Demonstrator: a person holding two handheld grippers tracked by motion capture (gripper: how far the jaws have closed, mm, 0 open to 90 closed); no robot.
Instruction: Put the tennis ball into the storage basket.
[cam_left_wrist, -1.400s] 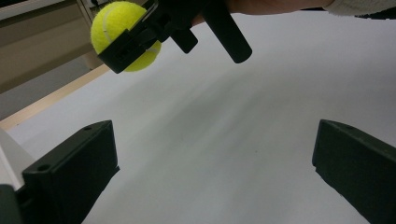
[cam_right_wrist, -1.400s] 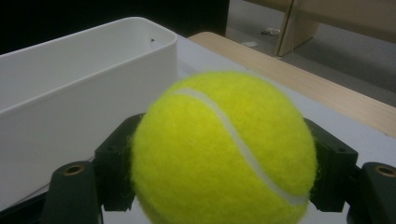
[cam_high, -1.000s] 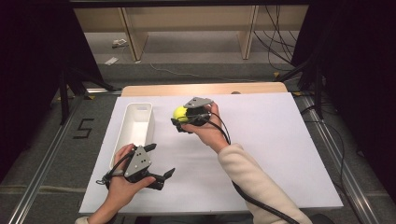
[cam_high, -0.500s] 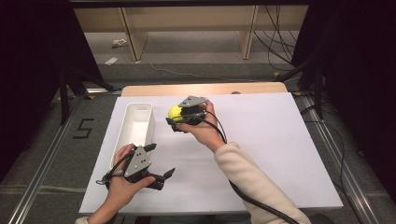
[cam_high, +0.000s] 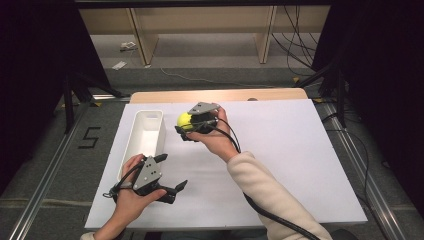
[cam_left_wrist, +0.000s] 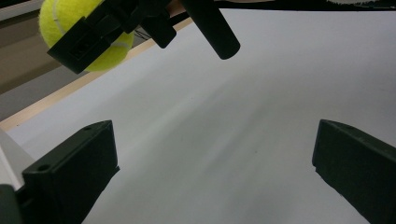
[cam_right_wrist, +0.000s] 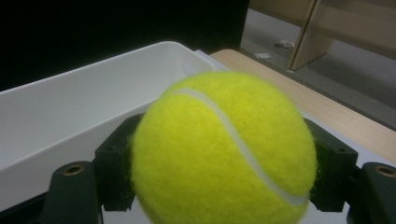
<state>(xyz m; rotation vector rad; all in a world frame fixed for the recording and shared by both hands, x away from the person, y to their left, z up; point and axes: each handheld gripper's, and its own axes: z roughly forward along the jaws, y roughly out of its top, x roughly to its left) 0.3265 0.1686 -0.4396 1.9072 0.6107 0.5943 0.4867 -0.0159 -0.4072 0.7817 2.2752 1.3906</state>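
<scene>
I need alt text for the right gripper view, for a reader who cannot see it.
A yellow tennis ball sits clamped between the two black jaws of the right gripper. Behind it lies a long white bin on the white table.

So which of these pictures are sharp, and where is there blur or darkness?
High view: evenly lit white table, dark surroundings at both sides. Left gripper view: soft streaky blur across the table surface, its own jaws standing wide apart. Right gripper view: tennis ball close and fairly sharp in the right gripper, white bin softer, background black at upper left.
</scene>
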